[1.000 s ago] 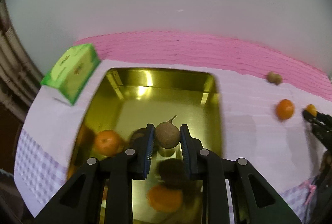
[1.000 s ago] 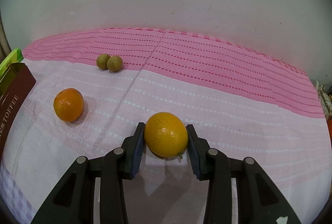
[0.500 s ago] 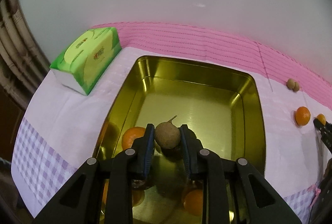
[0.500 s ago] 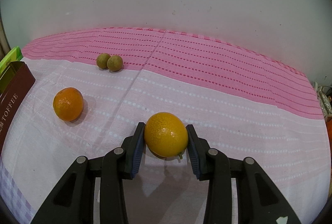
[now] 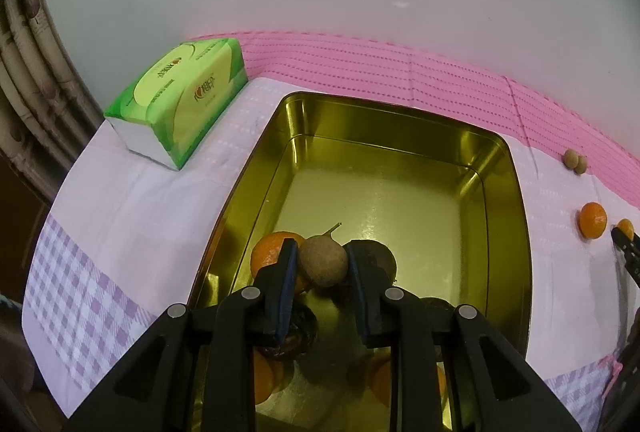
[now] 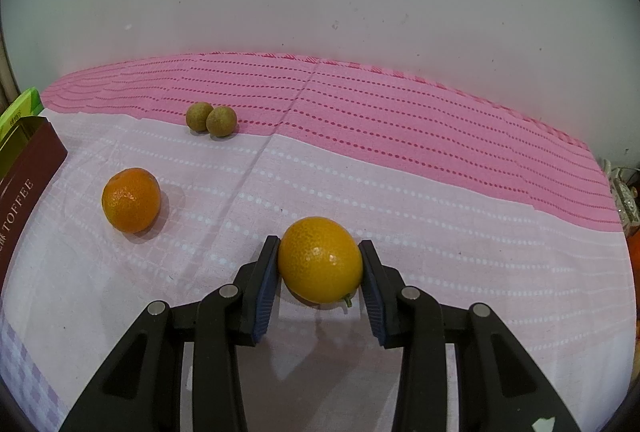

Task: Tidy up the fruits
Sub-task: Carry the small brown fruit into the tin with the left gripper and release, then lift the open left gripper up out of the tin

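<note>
The left gripper [image 5: 323,266] is pinching a small brown longan [image 5: 323,261], stem pointing up and away, directly over the near end of the gold tin tray [image 5: 505,168], where a mandarin [image 5: 269,252] and a dark round fruit [image 5: 380,259] are already lying on either side of the jaws. The drop point is sitting straight below the claw, so a release looks like the coming move, with bare tray floor lying farther ahead. Off to the right, the right gripper [image 6: 319,272] is clamping a yellow-orange citrus fruit [image 6: 320,259] low over the pink-and-white tablecloth [image 6: 440,224]. Another mandarin [image 6: 131,200] and a touching pair of longans [image 6: 211,118] are waiting to its left, nearer the tray. A green tissue pack [image 5: 180,96] is lying beside the tray.
</note>
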A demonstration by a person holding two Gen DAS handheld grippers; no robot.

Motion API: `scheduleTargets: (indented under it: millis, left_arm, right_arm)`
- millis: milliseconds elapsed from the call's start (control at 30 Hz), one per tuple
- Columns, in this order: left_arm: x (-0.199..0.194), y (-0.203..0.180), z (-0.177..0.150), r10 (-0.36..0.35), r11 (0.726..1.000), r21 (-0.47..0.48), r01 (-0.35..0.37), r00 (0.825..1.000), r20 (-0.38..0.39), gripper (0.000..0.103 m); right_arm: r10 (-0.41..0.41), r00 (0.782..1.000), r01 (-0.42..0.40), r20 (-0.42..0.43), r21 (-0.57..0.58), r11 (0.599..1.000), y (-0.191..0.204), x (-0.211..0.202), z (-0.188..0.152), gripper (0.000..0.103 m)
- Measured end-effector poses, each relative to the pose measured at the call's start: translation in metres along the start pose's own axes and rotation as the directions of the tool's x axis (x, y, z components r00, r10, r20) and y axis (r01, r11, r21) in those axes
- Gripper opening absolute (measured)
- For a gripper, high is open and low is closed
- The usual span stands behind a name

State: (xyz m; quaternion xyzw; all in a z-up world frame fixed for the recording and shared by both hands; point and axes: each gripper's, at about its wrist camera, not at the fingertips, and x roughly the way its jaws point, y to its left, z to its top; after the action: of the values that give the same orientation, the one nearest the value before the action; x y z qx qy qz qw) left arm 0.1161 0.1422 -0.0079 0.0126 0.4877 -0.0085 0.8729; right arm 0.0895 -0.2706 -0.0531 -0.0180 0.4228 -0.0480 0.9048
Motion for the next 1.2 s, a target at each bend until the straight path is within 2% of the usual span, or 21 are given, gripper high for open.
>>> scheduleTargets:
  millis: [433, 833, 1200]
  left_arm:
    - [-0.003, 0.001, 0.0, 0.006, 1.0, 0.015, -0.006, 1.0, -0.004, 0.028]
    - [-0.019, 0.003, -0.002, 0.001, 1.0, 0.023, -0.002, 0.999, 0.033, 0.053]
    - [-0.036, 0.012, -0.008, 0.032, 0.998, 0.042, -0.036, 0.996, 0.081, 0.057]
  right_arm:
    - [-0.005, 1.0, 0.005, 0.001, -0.006, 1.0, 0.0, 0.0, 0.001, 0.036]
    - [-0.007, 1.0, 0.007, 0.001, -0.009, 1.0, 0.001, 0.001, 0.001, 0.037]
    - [0.003, 1.0, -0.003, -0.001, 0.014, 1.0, -0.005, 0.001, 0.0, 0.039]
